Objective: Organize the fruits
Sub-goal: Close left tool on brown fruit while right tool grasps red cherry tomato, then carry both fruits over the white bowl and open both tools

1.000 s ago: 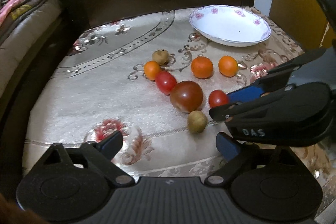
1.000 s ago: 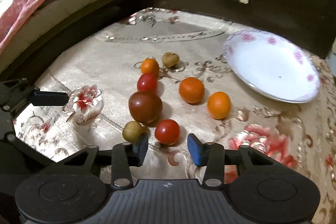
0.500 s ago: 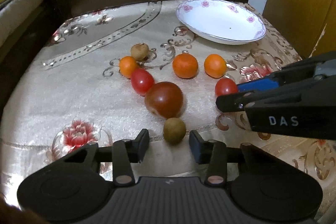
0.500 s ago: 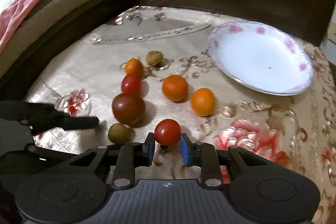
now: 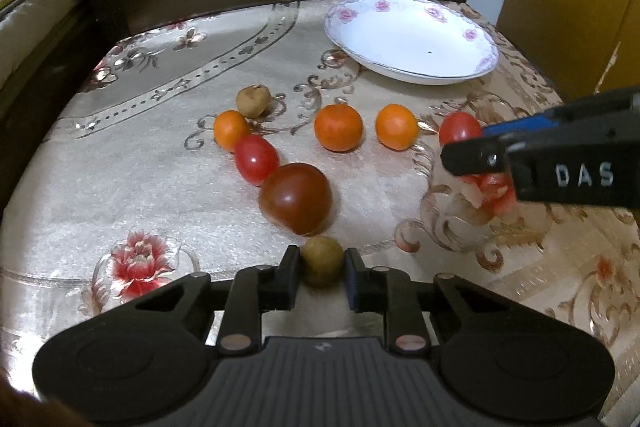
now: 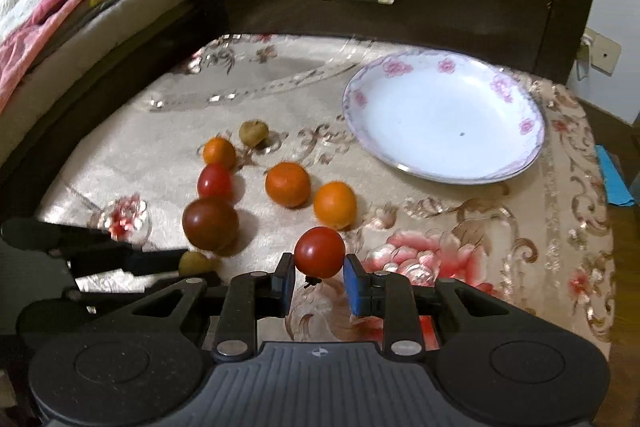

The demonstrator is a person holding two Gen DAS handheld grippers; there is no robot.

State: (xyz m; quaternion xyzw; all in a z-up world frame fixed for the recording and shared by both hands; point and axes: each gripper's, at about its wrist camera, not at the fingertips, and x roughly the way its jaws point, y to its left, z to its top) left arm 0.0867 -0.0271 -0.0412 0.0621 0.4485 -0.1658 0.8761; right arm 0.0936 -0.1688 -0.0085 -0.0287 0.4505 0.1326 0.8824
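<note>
right gripper clamped on red tomato | left gripper clamped on green fruit | plate lies far-right of tomato, nearer right hand

Bare cloth lies open toward the plate; two oranges crowd its left.

In your left wrist view the right gripper covers the lower half of the small red tomato it clamps. From the right wrist, your left gripper hides part of the olive-brown fruit; the bedding runs off-frame.
</note>
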